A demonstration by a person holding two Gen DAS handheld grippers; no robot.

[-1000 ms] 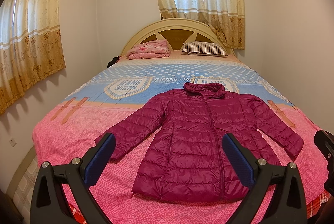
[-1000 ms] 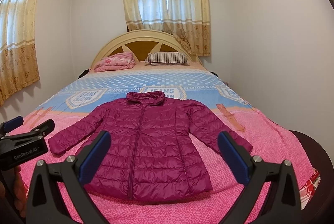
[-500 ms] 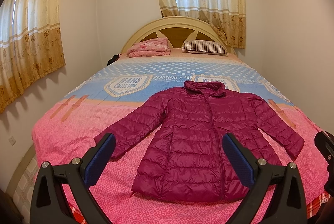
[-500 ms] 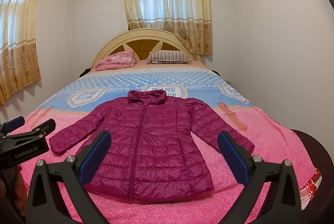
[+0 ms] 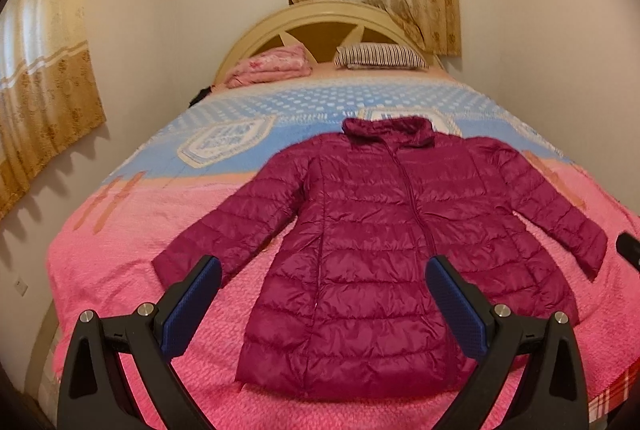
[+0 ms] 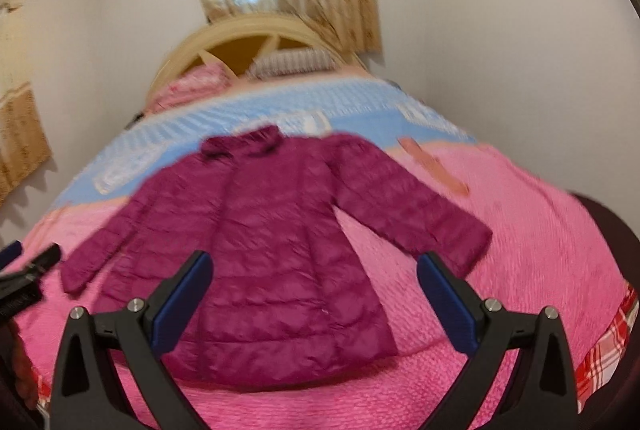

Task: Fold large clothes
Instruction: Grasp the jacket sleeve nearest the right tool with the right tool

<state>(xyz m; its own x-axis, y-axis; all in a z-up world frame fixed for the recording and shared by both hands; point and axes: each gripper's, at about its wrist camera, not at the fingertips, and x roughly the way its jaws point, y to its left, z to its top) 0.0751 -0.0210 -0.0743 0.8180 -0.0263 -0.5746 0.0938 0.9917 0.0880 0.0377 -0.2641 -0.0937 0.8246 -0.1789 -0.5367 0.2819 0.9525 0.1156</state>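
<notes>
Left wrist view shows the magenta puffer jacket [image 5: 384, 254] spread flat, unfolded, on the bed's [image 5: 120, 270] near pink end, both the left gripper [image 5: 320, 306] and right gripper [image 6: 312, 298] wide and empty, so reaching for a sleeve seems next.

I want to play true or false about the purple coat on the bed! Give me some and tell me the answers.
1. The coat lies flat on the bed. True.
2. The left hand-held gripper is pinching a sleeve. False: it is open, holding nothing.
3. The coat is zipped shut. True.
4. The right hand-held gripper is shut. False: it is open.
5. The striped pillow sits on the coat. False: it is by the headboard.
</notes>
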